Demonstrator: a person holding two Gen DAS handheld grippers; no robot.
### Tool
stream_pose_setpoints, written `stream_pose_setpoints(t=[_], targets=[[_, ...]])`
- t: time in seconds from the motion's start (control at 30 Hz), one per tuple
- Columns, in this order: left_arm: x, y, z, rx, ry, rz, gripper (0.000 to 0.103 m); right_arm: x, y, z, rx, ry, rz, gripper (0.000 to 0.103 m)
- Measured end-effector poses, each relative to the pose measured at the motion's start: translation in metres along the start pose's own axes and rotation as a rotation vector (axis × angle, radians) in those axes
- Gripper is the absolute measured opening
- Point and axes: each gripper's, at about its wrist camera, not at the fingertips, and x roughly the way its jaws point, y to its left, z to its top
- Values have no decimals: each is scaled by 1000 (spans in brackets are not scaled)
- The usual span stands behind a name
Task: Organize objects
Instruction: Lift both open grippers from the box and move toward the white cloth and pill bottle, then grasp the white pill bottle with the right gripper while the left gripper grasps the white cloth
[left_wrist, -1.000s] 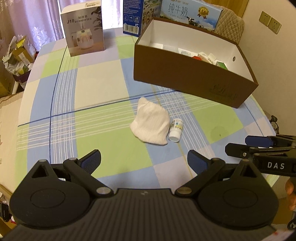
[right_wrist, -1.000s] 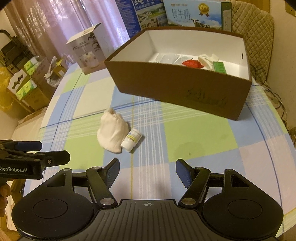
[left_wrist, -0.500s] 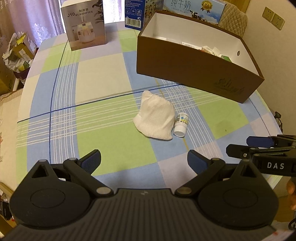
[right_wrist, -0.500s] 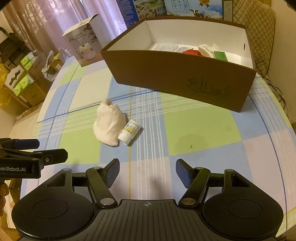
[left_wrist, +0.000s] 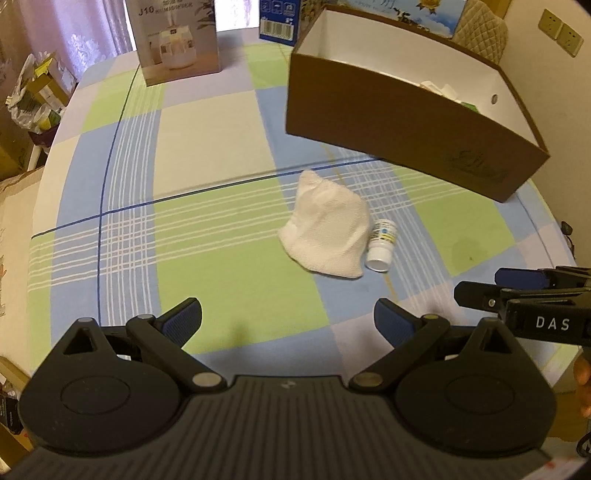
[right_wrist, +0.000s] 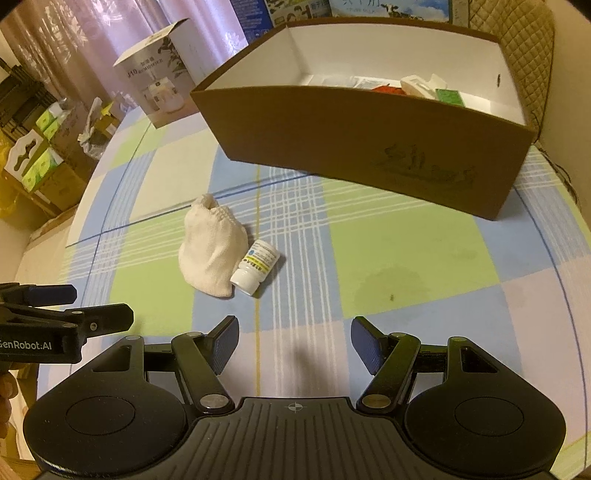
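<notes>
**Both claws open above the desk, cloth and bottle loose**

Left claw (left_wrist: 288, 321) spread wide, empty, hovering over the near edge of the desk (left_wrist: 207, 155). Right claw (right_wrist: 294, 343) also spread wide, nothing between its fingers. Each claw shows at the edge of the other's view, side on.

White cloth (left_wrist: 327, 230) lies bunched on the checked cover, mid-desk. Small white bottle (left_wrist: 382, 245) lies on its side, touching the cloth's right edge, cap end toward the cameras. In the right wrist view the bottle (right_wrist: 255, 266) shows a yellow and blue label and rests against the cloth (right_wrist: 210, 249). Both sit ahead of the claws, apart from them.

Brown box (right_wrist: 369, 144) stands open behind them, white inside. It holds several small items at its far right end: something red, a green packet, white pieces. Too small to name.

Humidifier carton (left_wrist: 177, 40) stands upright at the desk's far left. Blue cartons (right_wrist: 291, 9) behind the box, partly cut off. Quilted chair back (right_wrist: 524, 48) at far right.
</notes>
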Motion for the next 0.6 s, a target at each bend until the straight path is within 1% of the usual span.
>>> stream_pose_setpoints(t=[0.23,0.4,0.47,0.53,0.6], targets=[[14,25,3,-44,16,40,98,22,8,8,-9,13,27,65],[24,45,7,-77,26,64,98,36,14,17,-16,-3,31,64],[28,52,9,-90,29,68,98,42,17,20,-15,-7,29,61],[31,57,10,-100,34,71,98,49,19,23,-16,-10,30,54],[35,61,11,-104,38,73,98,55,21,26,-18,-9,28,50]])
